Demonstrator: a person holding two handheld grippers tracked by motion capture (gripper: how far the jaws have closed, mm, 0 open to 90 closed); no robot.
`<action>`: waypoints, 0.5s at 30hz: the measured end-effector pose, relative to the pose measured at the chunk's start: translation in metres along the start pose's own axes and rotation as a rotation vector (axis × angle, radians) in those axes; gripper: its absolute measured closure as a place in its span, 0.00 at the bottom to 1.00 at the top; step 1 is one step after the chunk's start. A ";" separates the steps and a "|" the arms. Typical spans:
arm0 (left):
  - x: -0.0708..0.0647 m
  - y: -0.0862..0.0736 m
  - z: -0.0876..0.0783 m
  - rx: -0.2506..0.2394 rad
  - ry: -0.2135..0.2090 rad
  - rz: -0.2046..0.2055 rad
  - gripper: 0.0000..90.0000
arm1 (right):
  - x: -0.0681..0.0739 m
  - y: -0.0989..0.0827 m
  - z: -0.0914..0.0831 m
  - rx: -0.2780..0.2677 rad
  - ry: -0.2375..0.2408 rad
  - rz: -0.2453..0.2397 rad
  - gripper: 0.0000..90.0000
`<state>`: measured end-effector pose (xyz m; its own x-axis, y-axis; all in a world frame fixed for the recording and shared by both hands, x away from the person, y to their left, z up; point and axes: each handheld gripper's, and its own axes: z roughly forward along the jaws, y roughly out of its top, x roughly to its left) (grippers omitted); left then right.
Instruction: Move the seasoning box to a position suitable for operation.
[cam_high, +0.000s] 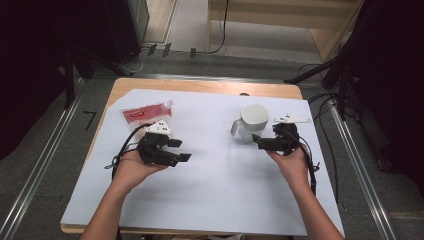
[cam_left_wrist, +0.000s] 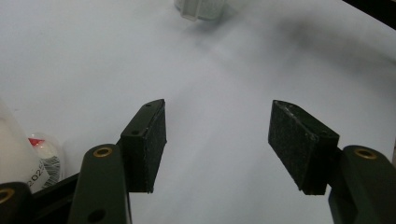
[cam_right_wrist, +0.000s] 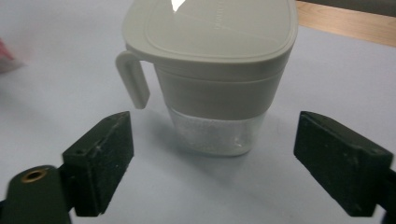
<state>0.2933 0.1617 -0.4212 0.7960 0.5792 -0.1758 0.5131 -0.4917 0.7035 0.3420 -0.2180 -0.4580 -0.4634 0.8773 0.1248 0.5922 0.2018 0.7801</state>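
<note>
Right gripper (cam_right_wrist: 212, 163): your black padded jaws rise from the bottom of the right gripper view, spread wide, nothing between them.
Jug: the white plastic lidded jug with a clear base (cam_right_wrist: 212, 79) stands upright just beyond those jaws, upper centre, handle to frame left.
Left gripper (cam_left_wrist: 217, 140): your jaws stand well apart over bare white sheet (cam_left_wrist: 140, 56), gripping nothing.
Pouch: the red and white plastic pouch (cam_high: 148, 116) lies upper left in the high view, just past your left gripper.
</note>
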 end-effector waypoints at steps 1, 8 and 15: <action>0.000 0.000 0.001 -0.003 0.000 -0.003 0.42 | 0.000 0.000 0.003 0.002 0.000 0.002 0.05; 0.001 0.000 0.000 0.008 -0.005 0.000 0.42 | 0.004 -0.005 0.025 0.009 0.011 0.039 0.00; 0.001 -0.001 0.002 0.006 -0.009 -0.004 0.42 | 0.003 -0.007 0.041 -0.030 0.007 0.084 0.00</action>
<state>0.2940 0.1616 -0.4231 0.7966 0.5755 -0.1849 0.5185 -0.4934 0.6984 0.3634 -0.1985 -0.4881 -0.4175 0.8877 0.1941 0.6093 0.1150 0.7846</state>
